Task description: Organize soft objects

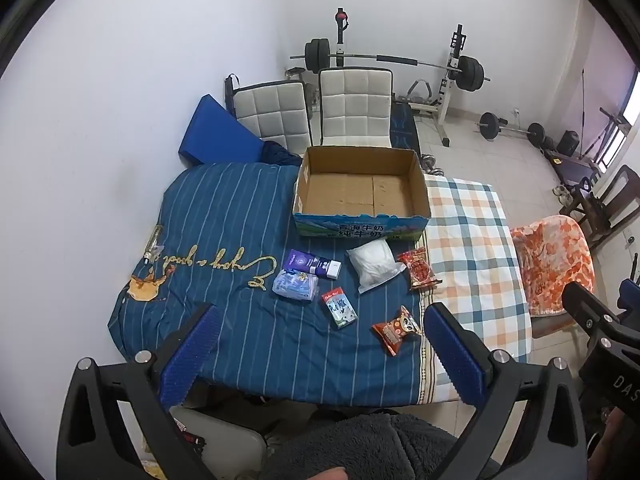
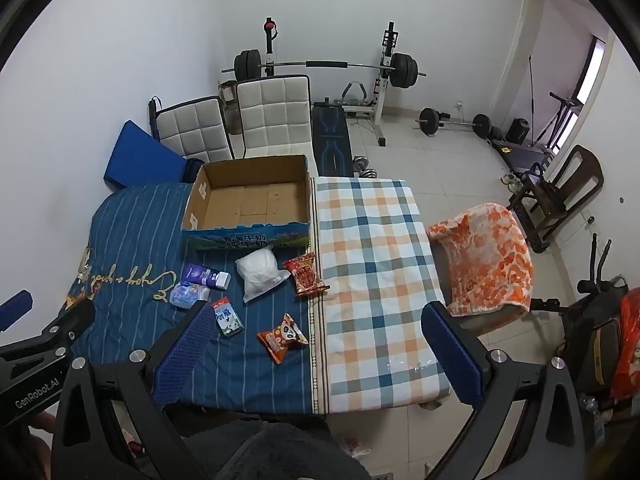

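The box [image 1: 360,192] sits open and empty at the far side of the bench [image 1: 224,344], its mouth up, likely so the soft things can be dropped straight in; nothing is packed yet. All six items lie on the blue striped cloth [image 1: 224,216] on the near side of the box, spread apart and none overlapping, which should let each be picked singly. Just in front of the box are the purple tube [image 1: 314,265], the white bag [image 1: 374,264] and the red packet [image 1: 419,270]; nearer than those, further from the box, lie the blue pouch [image 1: 295,286], the green sachet [image 1: 339,307] and, nearest of all, the panda snack [image 1: 396,329].

The left claw [image 1: 318,354] hangs above the near edge of the bench, jaws wide apart and holding nothing, tilted down toward the spread; the right claw [image 2: 318,354] is likewise wide apart and empty, over the seam between blue cloth and checked cloth [image 2: 372,264]. Both seem poised to start; the panda snack looks the handiest first pick, being closest to both and farthest from the box.
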Demonstrator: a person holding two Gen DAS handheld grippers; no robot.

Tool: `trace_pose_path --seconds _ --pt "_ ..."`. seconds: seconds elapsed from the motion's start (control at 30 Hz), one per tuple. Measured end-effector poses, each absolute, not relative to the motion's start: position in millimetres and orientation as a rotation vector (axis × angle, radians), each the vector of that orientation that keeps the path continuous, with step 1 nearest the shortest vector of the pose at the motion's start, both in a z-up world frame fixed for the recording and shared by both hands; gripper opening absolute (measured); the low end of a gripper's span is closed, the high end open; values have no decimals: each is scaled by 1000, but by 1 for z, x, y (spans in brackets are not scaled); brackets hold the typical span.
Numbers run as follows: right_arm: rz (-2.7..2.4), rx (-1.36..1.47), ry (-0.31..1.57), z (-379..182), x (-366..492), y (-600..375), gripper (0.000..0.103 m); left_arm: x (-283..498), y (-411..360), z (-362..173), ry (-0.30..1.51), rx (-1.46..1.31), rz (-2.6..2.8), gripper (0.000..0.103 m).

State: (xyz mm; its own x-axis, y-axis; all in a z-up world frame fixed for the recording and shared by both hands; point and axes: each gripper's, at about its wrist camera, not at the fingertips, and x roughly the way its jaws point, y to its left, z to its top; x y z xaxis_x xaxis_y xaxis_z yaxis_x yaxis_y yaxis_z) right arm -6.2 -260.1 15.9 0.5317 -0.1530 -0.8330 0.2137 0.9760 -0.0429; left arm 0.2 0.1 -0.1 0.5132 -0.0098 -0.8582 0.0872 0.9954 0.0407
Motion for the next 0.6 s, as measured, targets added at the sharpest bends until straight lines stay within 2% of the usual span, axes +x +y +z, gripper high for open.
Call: trace_pose_path --seconds 0.6 --pt "-214 73 985 17 -6 -257 103 0 0 -1 1014 88 -52 103"
